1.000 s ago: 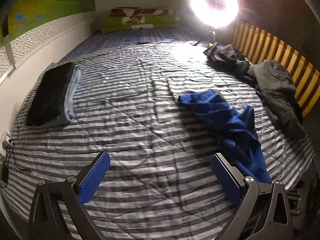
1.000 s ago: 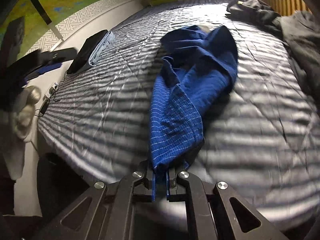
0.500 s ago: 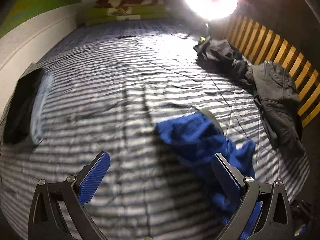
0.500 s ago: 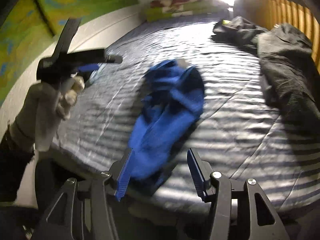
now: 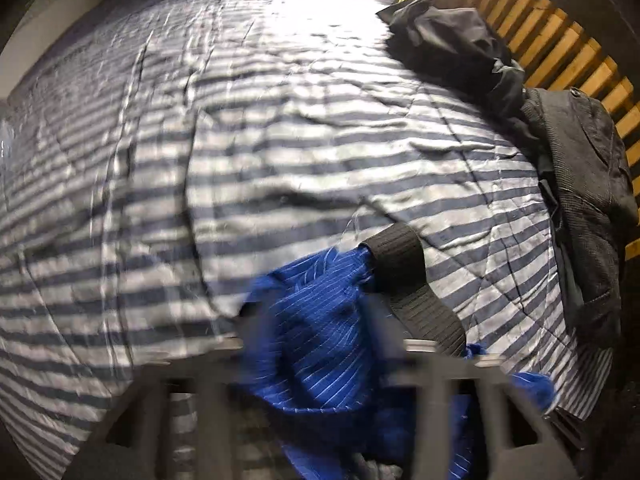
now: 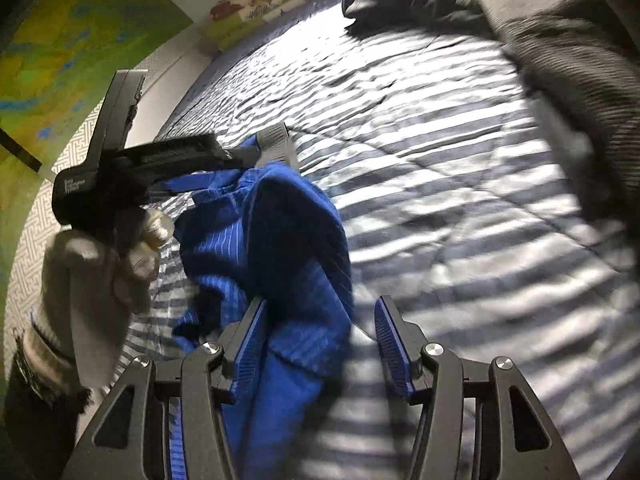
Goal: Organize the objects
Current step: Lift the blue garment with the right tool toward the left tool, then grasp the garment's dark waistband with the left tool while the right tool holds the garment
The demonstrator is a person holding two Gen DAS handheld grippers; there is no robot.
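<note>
A crumpled blue pinstriped garment (image 5: pixel 316 332) with a black ribbed waistband (image 5: pixel 404 268) lies on the striped bed near its front edge. It also shows in the right wrist view (image 6: pixel 280 236). My left gripper (image 5: pixel 312 320) is motion-blurred, with its fingers on either side of the blue cloth, which fills the gap between them. In the right wrist view the left gripper (image 6: pixel 240 156) reaches onto the garment's far end, held by a gloved hand (image 6: pixel 104 256). My right gripper (image 6: pixel 320 332) is open, its jaws apart over the garment's near end.
The grey-and-white striped bed cover (image 5: pixel 280 128) fills most of the view. Dark clothes (image 5: pixel 580 184) are piled at the right against a wooden slatted rail (image 5: pixel 560 40). Folded bedding (image 6: pixel 256 4) lies at the far end by the wall.
My right gripper let go of the blue garment and opened. My left gripper moved forward and right onto the garment, and its jaws narrowed around the cloth.
</note>
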